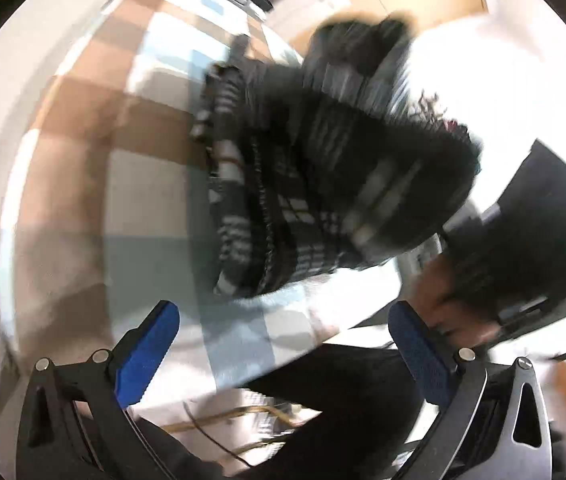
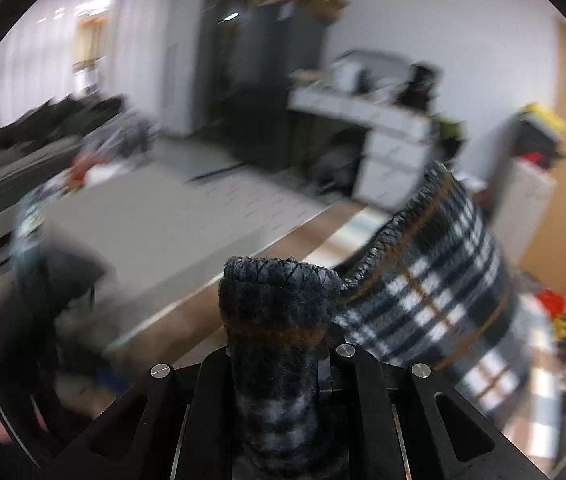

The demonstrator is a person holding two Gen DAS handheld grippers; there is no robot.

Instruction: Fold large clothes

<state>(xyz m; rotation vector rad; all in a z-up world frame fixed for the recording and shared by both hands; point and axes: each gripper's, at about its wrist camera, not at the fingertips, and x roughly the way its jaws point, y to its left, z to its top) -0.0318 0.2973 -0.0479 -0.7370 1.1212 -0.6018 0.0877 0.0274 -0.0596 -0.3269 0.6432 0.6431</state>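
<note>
Looking along the left gripper (image 1: 283, 344): jaws wide apart, blue pads (image 1: 145, 354) at either side of the lower frame, nothing between them. Past the pads sits the table (image 1: 83, 128), covered by a checked cloth in brown, white and pale blue blocks. The garment (image 1: 303, 200) — thick dark plaid knit, white and grey bars, stitched edge — lies bunched on that cloth at centre frame, running up toward the far side; heavy motion blur, so fold lines can't be made out. Right of it, at the frame edge, a dark housing with a green light strip (image 1: 555, 232) and a hand (image 1: 451, 304) under it; too smeared to tell more. Lower frame shows dark trousers (image 1: 343, 400) and a cable on the floor. In the right wrist view the right gripper (image 2: 279, 360) is clamped nearly shut on a folded edge of the same garment — a wad of knit stands up between the jaws and hides the fingertips. From that wad the fabric trails right and up in a curved band over the table edge, off the surface there. Room behind is blurred: grey floor, dark cabinet (image 2: 279, 80), white drawer unit (image 2: 391, 148), clutter along the walls.
</note>
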